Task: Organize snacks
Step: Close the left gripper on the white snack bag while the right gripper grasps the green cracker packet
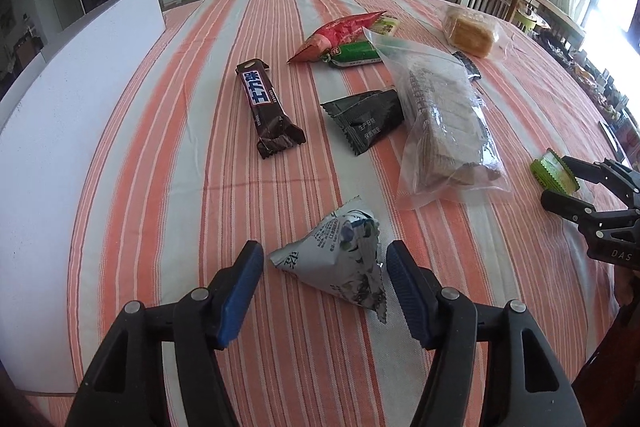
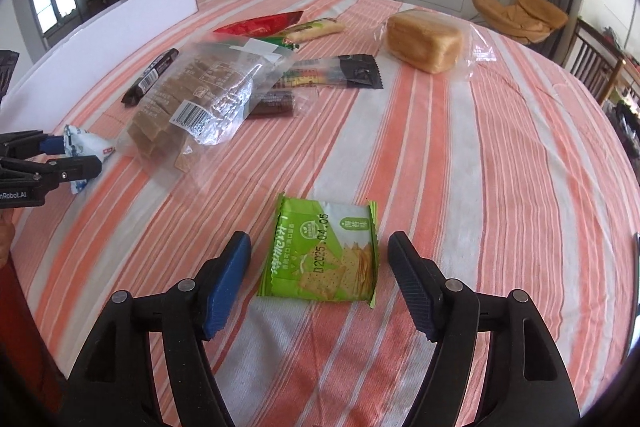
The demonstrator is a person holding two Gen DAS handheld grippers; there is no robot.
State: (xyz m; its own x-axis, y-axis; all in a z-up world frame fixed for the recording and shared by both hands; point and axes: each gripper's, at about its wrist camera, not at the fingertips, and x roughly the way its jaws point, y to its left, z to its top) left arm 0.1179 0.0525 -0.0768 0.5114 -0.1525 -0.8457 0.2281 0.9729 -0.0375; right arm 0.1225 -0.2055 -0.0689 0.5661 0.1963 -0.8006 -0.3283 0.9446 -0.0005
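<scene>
Green foil cracker packet [image 2: 323, 251]: stamped "2025.04.05", flat on the striped tablecloth [image 2: 480, 163] between the right gripper [image 2: 318, 277] pads, jaws wide, untouched.
White pyramid pouch [image 1: 346, 255]: between the left gripper [image 1: 324, 287] pads, jaws wide, seemingly untouched.
Brown chocolate bar [image 1: 267, 107]: Chinese lettering, centre-left.
Clear biscuit bag [image 1: 444, 119]: barcode label.

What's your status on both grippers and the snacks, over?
Left gripper open around the triangular white packet, no squeeze. Right gripper open around the green cracker packet, flat on the striped cloth. Nothing in the way.
</scene>
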